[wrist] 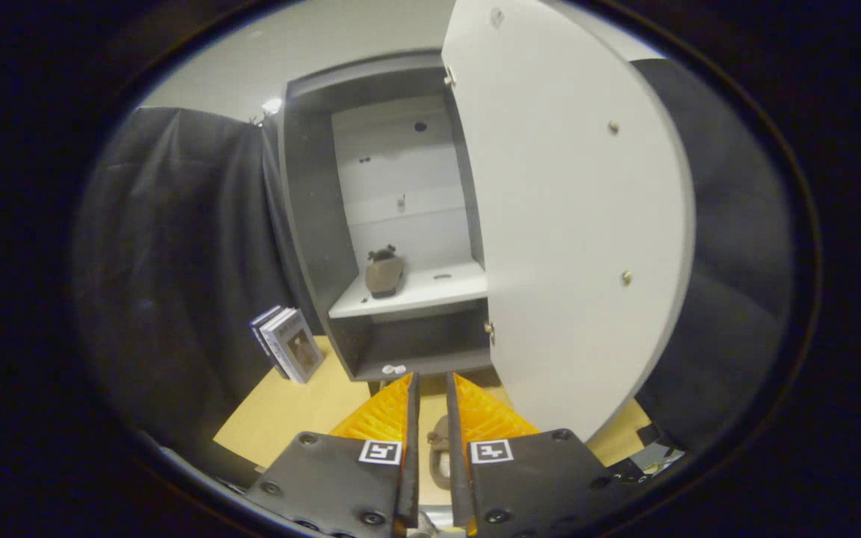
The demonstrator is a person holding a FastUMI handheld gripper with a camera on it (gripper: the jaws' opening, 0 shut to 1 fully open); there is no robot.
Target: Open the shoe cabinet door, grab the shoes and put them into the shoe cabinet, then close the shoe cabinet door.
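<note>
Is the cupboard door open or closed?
Open: the white cabinet door swings out, showing a brown shoe on the shelf. The claw looks nearly shut.

Here's the table, a pale tan wooden top, and standing on it is the dark grey shoe cabinet with its white door swung wide open. Inside, a white shelf carries one brown shoe, sitting toward the shelf's left part (toe pointing out at us). Left of the cabinet, a few books stand on the table, leaning against the cloth wall. Down close, another brown shoe lies on the table, seen in the narrow gap between the fingers of the tongs, which stand nearly closed.
</note>
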